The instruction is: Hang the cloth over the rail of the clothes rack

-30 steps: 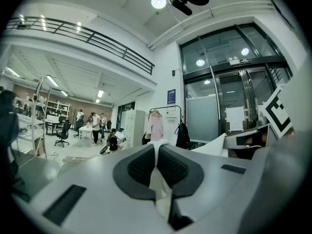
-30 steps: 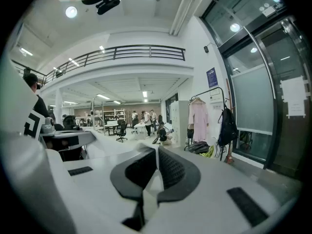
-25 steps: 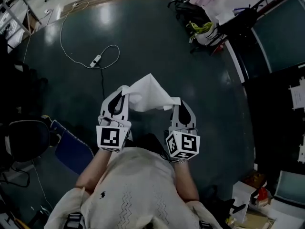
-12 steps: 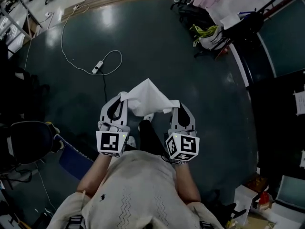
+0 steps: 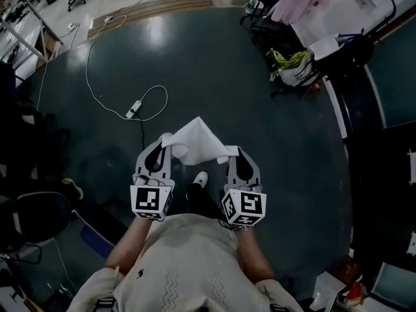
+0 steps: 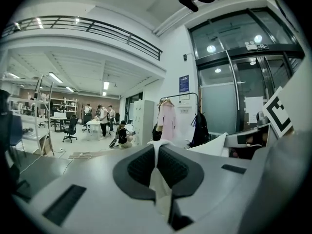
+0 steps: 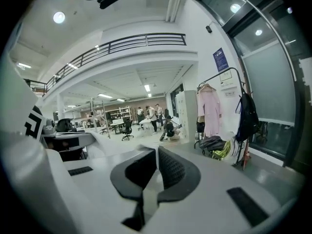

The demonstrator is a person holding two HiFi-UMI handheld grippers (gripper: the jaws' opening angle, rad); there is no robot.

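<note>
Holding white cloth [image 5: 198, 139] stretched between my tools, left tool [image 5: 165, 140] pinching one corner, right tool [image 5: 233, 152] pinching other, above dark floor [image 5: 260, 109]; clothes rack [image 7: 241, 84] ahead.

The person wears a cream knitted short-sleeved top [image 5: 185, 265] with faint vertical zigzag stitching and a small dark emblem [image 5: 139, 273] on the chest, together with dark trousers [image 5: 207, 204] and a white shoe [image 5: 201, 179]. The left gripper [image 5: 165, 140] and the right gripper [image 5: 234, 152] are each a light grey moulded plastic shell with a dark teardrop-shaped recess on top, narrow dark slots in the casing and dark ribbed pads [image 6: 171, 165] lining the jaws. Each gripper carries a white cube printed with black square markers, the left cube [image 5: 151, 200] and the right cube [image 5: 244, 207].
</note>
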